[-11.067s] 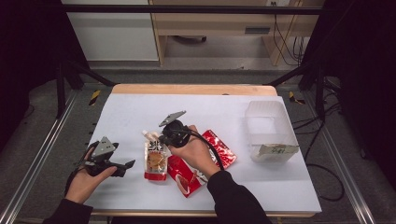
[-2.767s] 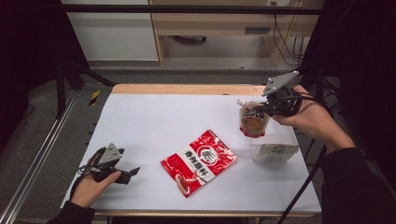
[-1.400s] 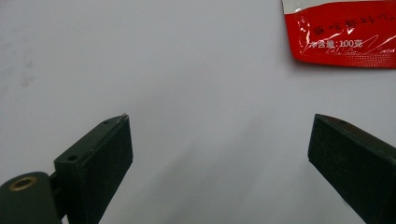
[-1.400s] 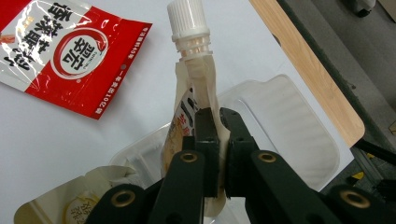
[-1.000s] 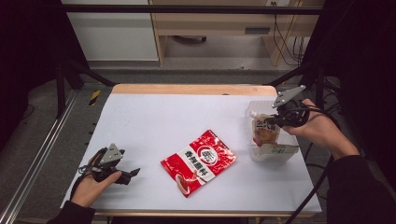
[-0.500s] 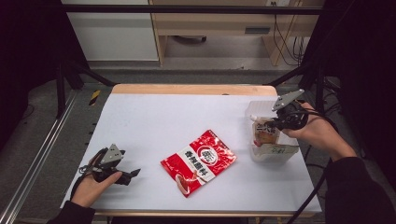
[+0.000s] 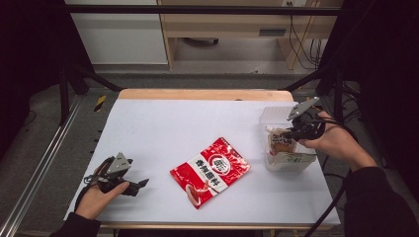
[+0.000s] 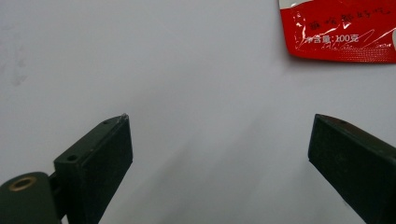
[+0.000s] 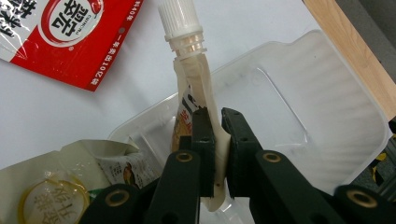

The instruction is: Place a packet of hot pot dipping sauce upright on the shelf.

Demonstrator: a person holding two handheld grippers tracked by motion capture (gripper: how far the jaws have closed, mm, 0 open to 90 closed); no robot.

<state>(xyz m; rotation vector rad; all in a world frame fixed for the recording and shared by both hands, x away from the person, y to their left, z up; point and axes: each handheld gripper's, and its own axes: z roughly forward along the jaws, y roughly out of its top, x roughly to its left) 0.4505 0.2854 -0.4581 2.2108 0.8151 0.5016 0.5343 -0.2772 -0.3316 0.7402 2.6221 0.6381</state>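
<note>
Your right gripper (image 9: 215, 140) has its fingers (image 9: 204, 140) clamped on the spouted pouch (image 9: 194, 88); the grip sits on the flat seam below the white cap (image 9: 178, 17), and the pouch hangs over the clear tray (image 9: 327, 93) at the right edge of the counter (image 7: 163, 128); in the high view the pouch (image 7: 280, 141) is already low inside the tray (image 7: 271, 114), beside a pale packet (image 7: 291, 159) that rests at the tray's near end.

The step in hand is judged to be the release of the pouch into the tray; do it as follows:

- Lower until the bottom of the pouch bears on the tray floor; a drop from height may tip the light tray or bounce the pouch out.
- Keep the cap end inside the rim; from the right gripper view the cap points toward the counter side, so lay the pouch along the tray's length.
- Avoid pressing the pale packet (image 9: 70, 186); place the pouch in the free part of the tray.
- Open fully, then lift straight up; a sideways pull could drag the soft seam with you.

Your left gripper (image 7: 118, 175) rests at the near left of the counter; its fingers (image 8: 100, 158) are spread wide and hold nothing; the red packet (image 7: 210, 170) lies flat mid-counter, apart from both grippers, and looks the likely next pick.
</note>
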